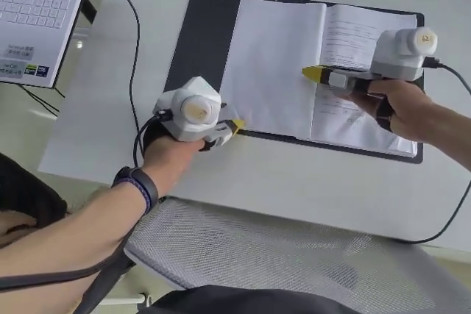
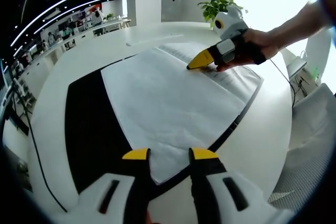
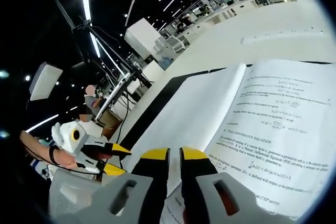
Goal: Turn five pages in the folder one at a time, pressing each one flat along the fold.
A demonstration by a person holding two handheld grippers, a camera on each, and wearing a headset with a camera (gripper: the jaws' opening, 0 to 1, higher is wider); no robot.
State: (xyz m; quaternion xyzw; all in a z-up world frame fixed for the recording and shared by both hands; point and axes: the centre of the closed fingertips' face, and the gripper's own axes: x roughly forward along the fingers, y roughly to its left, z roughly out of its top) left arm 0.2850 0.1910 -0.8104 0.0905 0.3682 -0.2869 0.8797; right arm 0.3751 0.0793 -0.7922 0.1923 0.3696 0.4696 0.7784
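Observation:
A black folder lies open on the white table. A blank turned page covers its middle, and a printed page lies to the right of the fold. My left gripper is open at the near left corner of the blank page, and that corner sits between its yellow tips. My right gripper is shut, with its yellow tip resting at the fold between the blank and printed pages. The right gripper also comes into the left gripper view.
A white laptop sits at the table's far left, and a black cable runs past the folder's left side. A grey mesh chair stands below the table's near edge. A potted plant stands beyond the table.

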